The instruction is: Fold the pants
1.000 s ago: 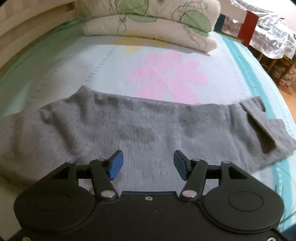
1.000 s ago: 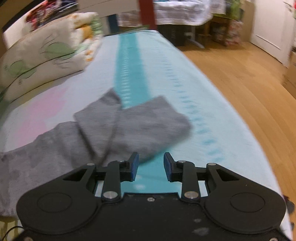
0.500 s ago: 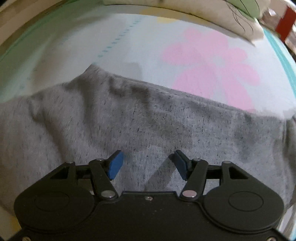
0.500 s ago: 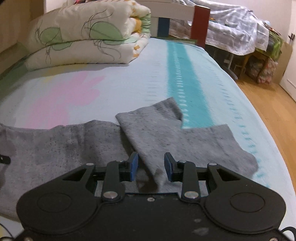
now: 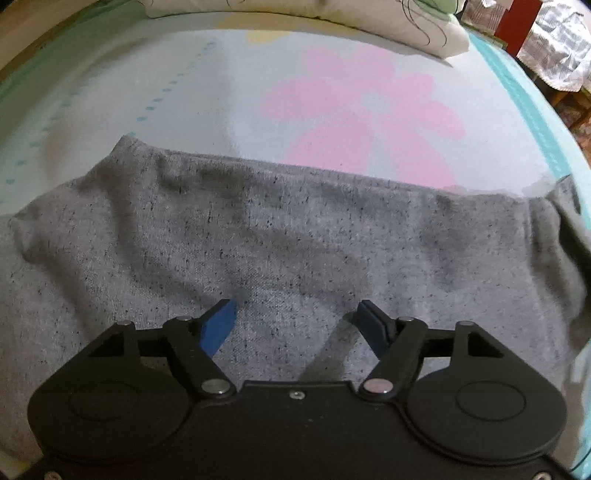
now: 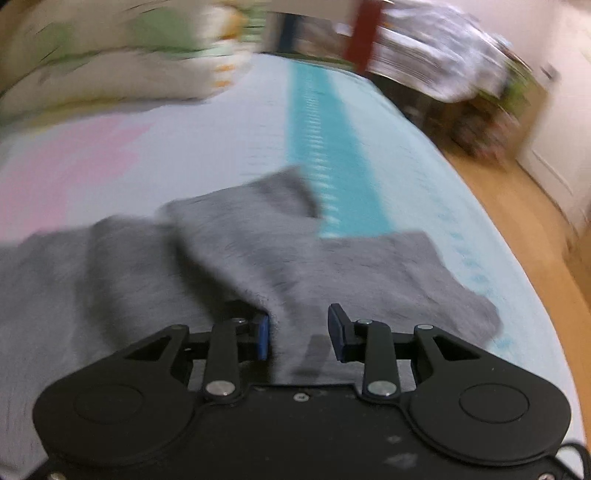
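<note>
- Left wrist view: grey pants (image 5: 295,236) fill the middle and lower frame, spread flat on the bedsheet (image 5: 229,92); far edge runs across mid-frame below the pink flower print (image 5: 362,110)
- left gripper (image 5: 297,321) at bottom centre, pointing steeply down over the cloth; jaws wide and opening, nothing pinched, fabric lies under the gap
- folded duvet (image 5: 369,22) along the top edge
- Right wrist view: heavy motion blur; pants (image 6: 258,258) in centre and left of frame, one flap doubled over, leg end reaching right across the teal stripe (image 6: 325,155)
- right gripper (image 6: 299,326) at bottom centre, jaws about half apart, cloth between them but pads don't look pressed on it
- Risk: left grabs mid-panel, not an edge, so it bunches or takes one layer
- Risk: doubled flap gets folded in crooked
</note>
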The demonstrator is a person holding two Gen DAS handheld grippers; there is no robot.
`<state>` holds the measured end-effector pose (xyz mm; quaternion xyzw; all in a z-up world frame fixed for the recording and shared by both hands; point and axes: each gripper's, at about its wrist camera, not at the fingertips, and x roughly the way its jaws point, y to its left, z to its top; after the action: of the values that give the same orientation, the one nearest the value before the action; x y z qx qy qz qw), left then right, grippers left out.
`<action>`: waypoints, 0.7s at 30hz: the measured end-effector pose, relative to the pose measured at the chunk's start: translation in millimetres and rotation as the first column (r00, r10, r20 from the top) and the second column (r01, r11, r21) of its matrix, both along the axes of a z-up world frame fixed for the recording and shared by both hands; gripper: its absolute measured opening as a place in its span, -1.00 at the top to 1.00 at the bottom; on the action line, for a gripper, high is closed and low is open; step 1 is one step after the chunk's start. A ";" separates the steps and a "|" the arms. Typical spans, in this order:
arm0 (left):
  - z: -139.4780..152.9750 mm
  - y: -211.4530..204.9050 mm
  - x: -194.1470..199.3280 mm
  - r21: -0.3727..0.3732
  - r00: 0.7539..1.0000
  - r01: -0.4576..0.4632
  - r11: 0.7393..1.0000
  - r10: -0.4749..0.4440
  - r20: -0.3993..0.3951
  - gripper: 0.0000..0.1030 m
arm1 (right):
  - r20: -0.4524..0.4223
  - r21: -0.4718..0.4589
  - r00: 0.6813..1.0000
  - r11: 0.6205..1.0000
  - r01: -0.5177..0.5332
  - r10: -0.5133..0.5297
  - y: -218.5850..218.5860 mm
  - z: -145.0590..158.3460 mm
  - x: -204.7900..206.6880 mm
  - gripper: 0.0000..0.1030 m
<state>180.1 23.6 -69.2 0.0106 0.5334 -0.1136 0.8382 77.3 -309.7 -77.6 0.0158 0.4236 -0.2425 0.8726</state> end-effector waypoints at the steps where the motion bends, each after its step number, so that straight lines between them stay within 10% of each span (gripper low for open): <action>1: 0.0 -1.9 -1.0 0.007 1.000 0.002 1.000 -0.002 0.003 -0.43 | 0.008 0.008 0.999 0.999 0.044 -0.044 -7.1 1.5 -5.0 0.35; 6: 1.9 -13.7 -12.0 0.043 1.000 0.020 0.999 -0.020 0.009 -0.52 | 0.045 0.188 0.973 0.959 0.214 -0.226 -50.0 3.1 -28.9 0.31; 12: 2.6 -17.0 -19.6 0.053 0.999 0.033 0.998 -0.033 0.010 -0.55 | 0.056 0.243 0.923 0.902 0.357 -0.380 -69.6 4.8 -44.5 0.32; 17: -1.4 -17.0 -4.7 0.062 0.999 0.035 0.997 -0.036 0.009 -0.60 | 0.106 0.105 0.902 0.906 0.409 -0.419 -67.7 12.7 -52.4 0.18; 21: -4.9 -17.3 -0.9 0.060 0.999 0.037 0.998 -0.038 0.008 -0.60 | 0.170 0.236 0.886 0.891 0.388 -0.431 -84.6 13.8 -65.7 0.18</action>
<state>179.2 6.3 -74.1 0.0461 0.5322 -0.1134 0.8377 11.6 -394.3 -63.8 0.2172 0.3344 -0.3759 0.8365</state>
